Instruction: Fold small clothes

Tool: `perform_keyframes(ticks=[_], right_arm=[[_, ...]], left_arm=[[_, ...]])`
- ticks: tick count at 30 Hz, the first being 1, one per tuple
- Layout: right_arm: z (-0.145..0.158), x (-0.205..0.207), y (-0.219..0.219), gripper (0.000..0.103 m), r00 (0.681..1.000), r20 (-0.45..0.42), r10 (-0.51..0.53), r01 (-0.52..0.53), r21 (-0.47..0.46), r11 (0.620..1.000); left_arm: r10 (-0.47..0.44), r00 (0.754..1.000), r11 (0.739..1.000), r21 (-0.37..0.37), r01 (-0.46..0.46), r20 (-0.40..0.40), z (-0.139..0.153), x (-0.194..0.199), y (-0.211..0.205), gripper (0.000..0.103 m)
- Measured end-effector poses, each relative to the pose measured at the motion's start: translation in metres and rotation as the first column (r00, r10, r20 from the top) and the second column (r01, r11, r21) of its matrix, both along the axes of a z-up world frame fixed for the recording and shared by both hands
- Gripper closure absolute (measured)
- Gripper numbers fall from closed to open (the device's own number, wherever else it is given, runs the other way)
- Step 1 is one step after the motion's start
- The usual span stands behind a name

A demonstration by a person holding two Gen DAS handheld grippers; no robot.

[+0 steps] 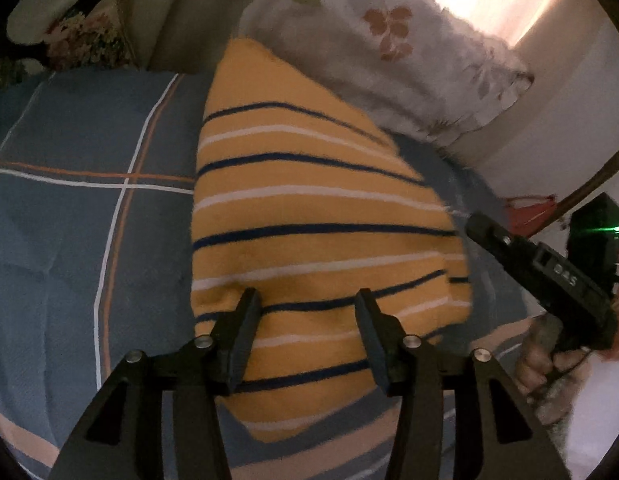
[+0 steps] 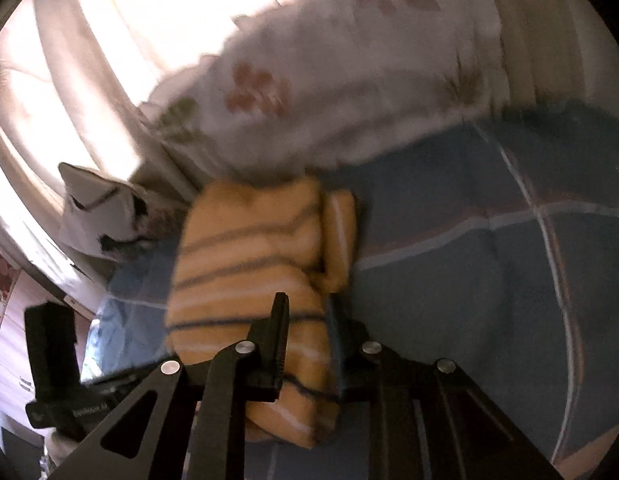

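Observation:
A yellow garment with navy and white stripes (image 1: 309,208) lies on the blue plaid bedsheet (image 1: 69,220). My left gripper (image 1: 307,300) is open just above the garment's near part, one finger on each side. The right gripper (image 1: 549,276) shows at the right edge of the left wrist view, at the garment's right side. In the right wrist view my right gripper (image 2: 307,308) is shut on a bunched fold of the same garment (image 2: 245,264) and holds it up off the sheet (image 2: 469,260).
A white floral quilt (image 1: 389,52) is heaped at the far side of the bed and also shows in the right wrist view (image 2: 329,92). Pale curtains (image 2: 69,80) hang by a bright window. The left gripper's body (image 2: 53,360) shows at the lower left.

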State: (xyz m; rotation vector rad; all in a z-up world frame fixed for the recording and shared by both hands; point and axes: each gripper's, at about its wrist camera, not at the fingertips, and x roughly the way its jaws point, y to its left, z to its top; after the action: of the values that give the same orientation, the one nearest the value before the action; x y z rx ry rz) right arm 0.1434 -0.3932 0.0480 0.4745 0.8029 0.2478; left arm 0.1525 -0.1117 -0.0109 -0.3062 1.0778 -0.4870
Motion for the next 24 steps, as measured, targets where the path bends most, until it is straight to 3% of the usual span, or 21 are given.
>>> perform_keyframes(ticks=[3, 9, 10, 12, 14, 15, 17, 19, 21, 24], right_arm=[[0.008, 0.017, 0.01, 0.079, 0.999, 0.021, 0.028, -0.028, -0.001, 1.0], [-0.008, 0.075, 0.042, 0.079, 0.986, -0.023, 0.168, -0.166, 0.052, 0.985], [-0.015, 0.082, 0.043, 0.079, 0.986, -0.048, 0.157, -0.156, 0.033, 0.987], [-0.033, 0.095, 0.038, 0.079, 0.991, -0.124, 0.042, -0.054, -0.094, 0.994], [-0.044, 0.092, 0.022, 0.079, 0.982, -0.16, -0.103, 0.069, -0.203, 0.977], [-0.045, 0.088, 0.013, 0.078, 0.98, -0.158, -0.124, 0.095, -0.177, 0.98], [-0.046, 0.072, -0.01, 0.072, 0.982, -0.146, -0.116, 0.115, -0.021, 0.993], [-0.046, 0.06, -0.021, 0.037, 0.988, -0.121, -0.097, 0.108, 0.091, 0.99], [-0.048, 0.052, -0.027, 0.024, 0.992, -0.105, -0.066, 0.083, 0.167, 0.983], [-0.057, 0.055, -0.025, 0.024, 0.992, -0.126, -0.018, 0.045, 0.218, 0.975]], left_arm=[[0.021, 1.0, 0.998, -0.063, -0.021, 0.005, 0.009, -0.002, 0.02, 0.055], [0.119, 0.993, 0.99, -0.076, -0.118, 0.009, 0.013, 0.013, 0.047, 0.055], [0.124, 0.992, 0.99, -0.074, -0.123, 0.008, 0.012, 0.012, 0.05, 0.055], [0.136, 0.991, 0.989, -0.051, -0.135, 0.012, 0.012, 0.014, 0.053, 0.055], [0.143, 0.989, 0.989, -0.037, -0.143, 0.023, 0.013, 0.014, 0.054, 0.055], [0.149, 0.988, 0.988, -0.035, -0.148, 0.03, 0.014, 0.017, 0.056, 0.054], [0.159, 0.986, 0.986, -0.052, -0.157, 0.04, 0.013, 0.023, 0.064, 0.049], [0.158, 0.987, 0.984, -0.083, -0.155, 0.036, 0.01, 0.032, 0.067, 0.044], [0.132, 0.991, 0.978, -0.164, -0.127, 0.021, 0.004, 0.045, 0.067, 0.036], [0.106, 0.994, 0.963, -0.245, -0.112, -0.037, -0.013, 0.064, 0.062, 0.033]])
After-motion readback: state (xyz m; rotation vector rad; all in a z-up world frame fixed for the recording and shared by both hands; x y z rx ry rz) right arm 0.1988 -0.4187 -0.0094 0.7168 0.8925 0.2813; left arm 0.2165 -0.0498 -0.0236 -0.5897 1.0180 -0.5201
